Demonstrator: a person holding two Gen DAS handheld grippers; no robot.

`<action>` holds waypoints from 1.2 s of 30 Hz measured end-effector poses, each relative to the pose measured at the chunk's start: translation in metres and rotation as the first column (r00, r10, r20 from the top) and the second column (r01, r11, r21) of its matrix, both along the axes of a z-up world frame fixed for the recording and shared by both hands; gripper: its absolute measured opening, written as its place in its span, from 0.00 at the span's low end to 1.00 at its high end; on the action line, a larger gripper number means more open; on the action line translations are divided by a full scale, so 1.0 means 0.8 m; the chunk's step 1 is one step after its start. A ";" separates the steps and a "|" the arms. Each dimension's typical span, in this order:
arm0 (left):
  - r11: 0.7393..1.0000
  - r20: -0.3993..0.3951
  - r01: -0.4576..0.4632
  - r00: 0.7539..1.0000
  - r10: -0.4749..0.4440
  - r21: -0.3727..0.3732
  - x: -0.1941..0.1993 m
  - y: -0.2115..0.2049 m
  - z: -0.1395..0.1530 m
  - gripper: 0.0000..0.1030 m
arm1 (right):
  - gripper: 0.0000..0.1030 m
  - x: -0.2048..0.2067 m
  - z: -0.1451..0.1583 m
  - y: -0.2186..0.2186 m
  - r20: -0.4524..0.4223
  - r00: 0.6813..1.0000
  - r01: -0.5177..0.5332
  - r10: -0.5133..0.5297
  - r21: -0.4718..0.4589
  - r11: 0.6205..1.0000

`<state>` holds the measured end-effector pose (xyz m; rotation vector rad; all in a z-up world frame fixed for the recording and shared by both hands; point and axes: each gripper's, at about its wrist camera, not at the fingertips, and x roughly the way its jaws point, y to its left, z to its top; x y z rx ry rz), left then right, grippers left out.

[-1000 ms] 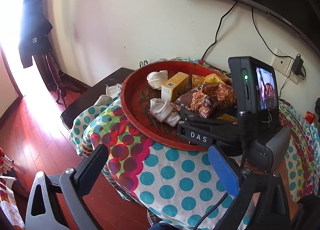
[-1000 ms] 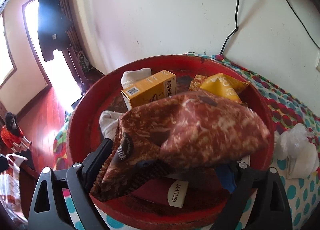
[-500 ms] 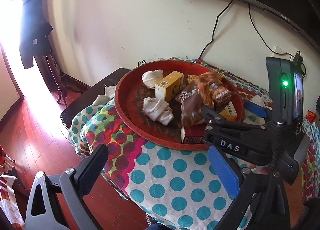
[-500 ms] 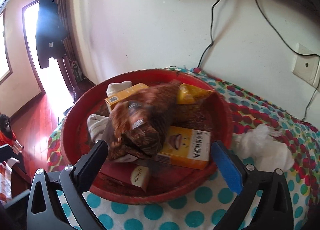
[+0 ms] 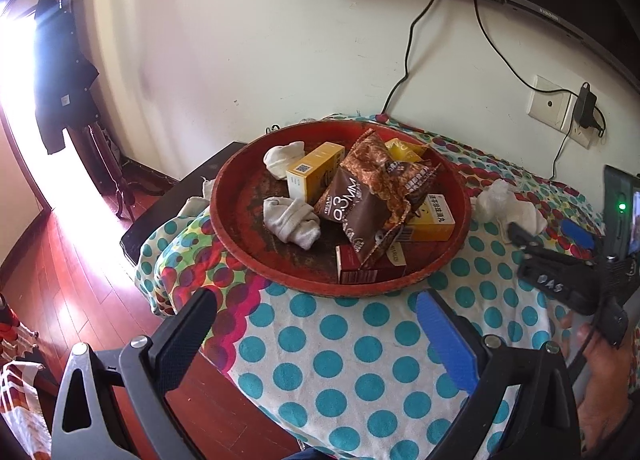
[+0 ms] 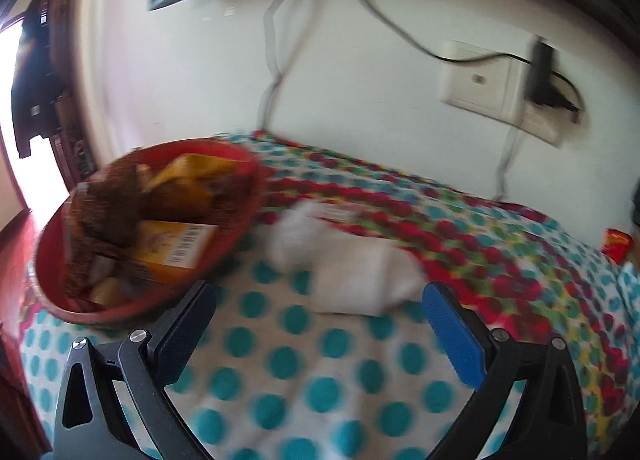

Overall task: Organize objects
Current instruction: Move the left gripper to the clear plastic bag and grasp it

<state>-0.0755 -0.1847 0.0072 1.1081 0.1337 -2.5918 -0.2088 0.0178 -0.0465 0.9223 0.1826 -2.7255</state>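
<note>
- Beside the red tray, right gripper fingers are gaping empty — risking a loose, bunched pinch on the white sock.
- Left gripper fingers, also spread, are holding nothing.

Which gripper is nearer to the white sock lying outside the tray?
Right. The right gripper is open just in front of the white sock; the left gripper hangs over the table edge, facing the tray.

A red tray sits on a white cloth with teal dots and red-and-green patches. It holds yellow boxes, a mottled brown packet and white socks.
</note>
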 end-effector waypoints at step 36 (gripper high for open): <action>0.906 -0.057 0.381 0.925 -0.377 0.183 -0.200 0.207 -0.070 0.98 | 1.00 -0.038 -0.038 0.208 0.233 0.870 0.478 -0.434 -0.189 0.858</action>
